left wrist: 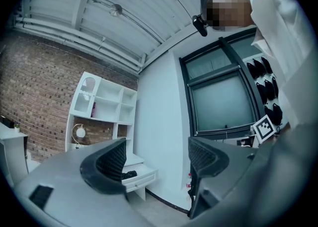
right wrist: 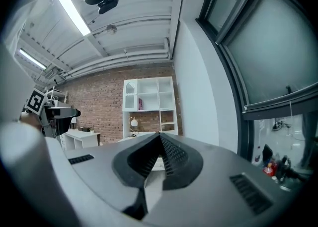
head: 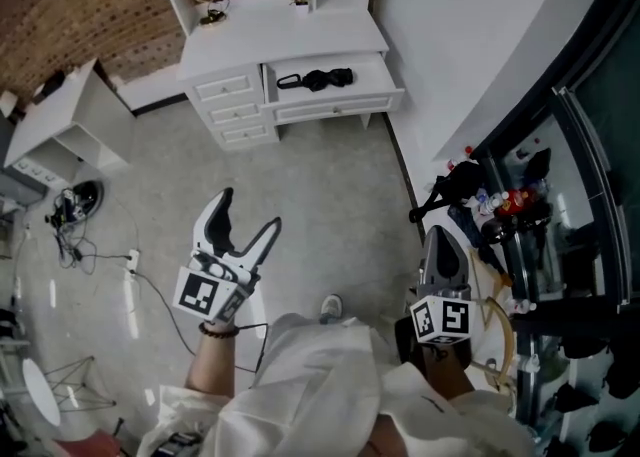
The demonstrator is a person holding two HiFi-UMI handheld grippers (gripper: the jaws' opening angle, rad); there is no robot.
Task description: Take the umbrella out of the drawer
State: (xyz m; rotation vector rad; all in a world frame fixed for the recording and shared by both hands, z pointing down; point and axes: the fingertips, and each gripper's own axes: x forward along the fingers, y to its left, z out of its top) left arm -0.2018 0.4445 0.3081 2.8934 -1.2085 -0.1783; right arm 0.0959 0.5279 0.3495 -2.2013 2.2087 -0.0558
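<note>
Black umbrella (head: 318, 78): lying in open drawer (head: 335, 102) of white desk (head: 280, 30), against far brick wall, well apart from both grippers.
Left gripper (head: 248, 212): held above grey floor (head: 320, 205), jaws spread wide, nothing between.
Right gripper (head: 443, 243): held low beside cluttered dark rack (head: 540, 245), jaws pressed together, nothing gripped.

Umbrella (head: 315, 78) in open drawer (head: 335, 103), right of small drawers (head: 233, 110).
</note>
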